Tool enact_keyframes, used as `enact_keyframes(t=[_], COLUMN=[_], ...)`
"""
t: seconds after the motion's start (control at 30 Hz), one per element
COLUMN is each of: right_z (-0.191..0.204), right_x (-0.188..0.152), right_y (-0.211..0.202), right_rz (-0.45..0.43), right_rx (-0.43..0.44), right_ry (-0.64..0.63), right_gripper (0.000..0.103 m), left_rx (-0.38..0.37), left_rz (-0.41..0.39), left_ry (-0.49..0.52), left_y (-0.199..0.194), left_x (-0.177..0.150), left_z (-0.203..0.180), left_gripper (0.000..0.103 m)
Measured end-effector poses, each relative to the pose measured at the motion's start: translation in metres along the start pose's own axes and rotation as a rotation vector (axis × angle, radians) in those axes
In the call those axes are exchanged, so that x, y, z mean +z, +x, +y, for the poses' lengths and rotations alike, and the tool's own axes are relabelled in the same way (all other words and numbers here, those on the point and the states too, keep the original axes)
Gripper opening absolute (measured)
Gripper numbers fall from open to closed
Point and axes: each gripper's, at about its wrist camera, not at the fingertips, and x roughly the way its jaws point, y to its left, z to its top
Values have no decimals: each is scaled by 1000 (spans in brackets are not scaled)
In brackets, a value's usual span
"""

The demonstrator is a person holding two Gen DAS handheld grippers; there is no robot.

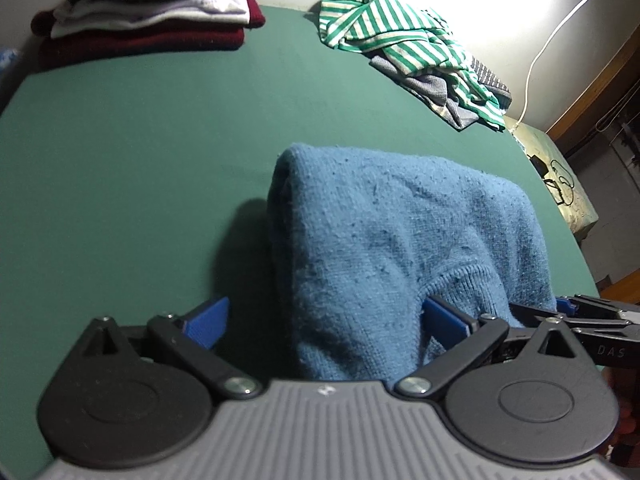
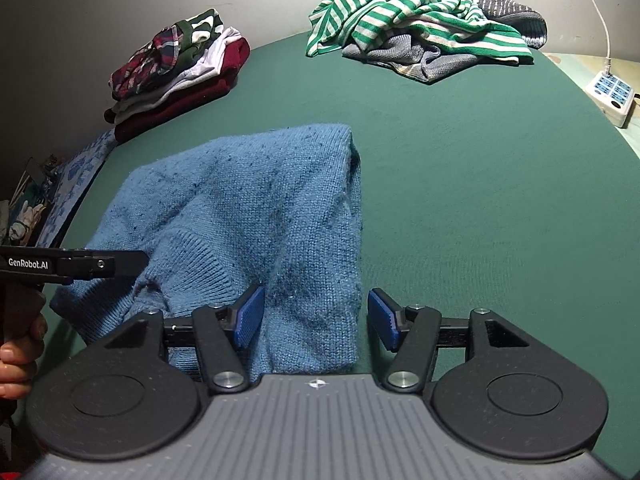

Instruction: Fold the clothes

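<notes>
Blue knit sweater (image 1: 400, 240), folded into a thick block, lies on the green table cover (image 1: 140, 140) directly ahead of both tongs, its near edge running in between their fingers.

Left gripper (image 1: 326, 320): jaws spread wide. The sweater's near edge sits between the blue pads (image 1: 444, 318); the right-side pad touches or sits just beside the ribbed hem, the left-side pad stands clear over bare cloth cover. No pinch visible.

Right gripper (image 2: 318, 318): jaws spread. The sweater's right-hand folded edge lies between the pads (image 2: 250, 316); the left pad is against the knit, the right pad stands just off the fabric edge. Not clamped.

From the right wrist view, the left gripper comes in from the left over the sweater's ribbed part, a hand (image 2: 18, 356) behind it.

Far ahead and left of the tongs: a stack of folded clothes (image 2: 176, 76). Far ahead and right: a loose heap topped by a green-striped garment (image 2: 420, 20). A white power strip (image 2: 612, 96) lies at the far right edge.
</notes>
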Motion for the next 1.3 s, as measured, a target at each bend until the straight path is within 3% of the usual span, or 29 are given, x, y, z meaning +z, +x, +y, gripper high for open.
enact_keyframes(t=[0.33,0.47,0.6,1.1,1.3], right_z=[-3,1,5,5,4], right_x=[3,4,4,0,0], right_y=[4,5,4,3,4], right_rz=[26,26,21,-6,-9], right_rx=[21,15,24,0,6], right_ry=[9,-15,-41,-42,-37], right_gripper=[63,63,56,60,61], left_rx=[-37,-17,0,30,8], left_rz=[22,28,25,13,20], left_ry=[-6,-11,-16,-30,-27], left_y=[8,10,11,11,11], left_x=[1,2,1,-4,-2], left_z=[6,3,0,-3,0], left_gripper=[102,102,102,102,102])
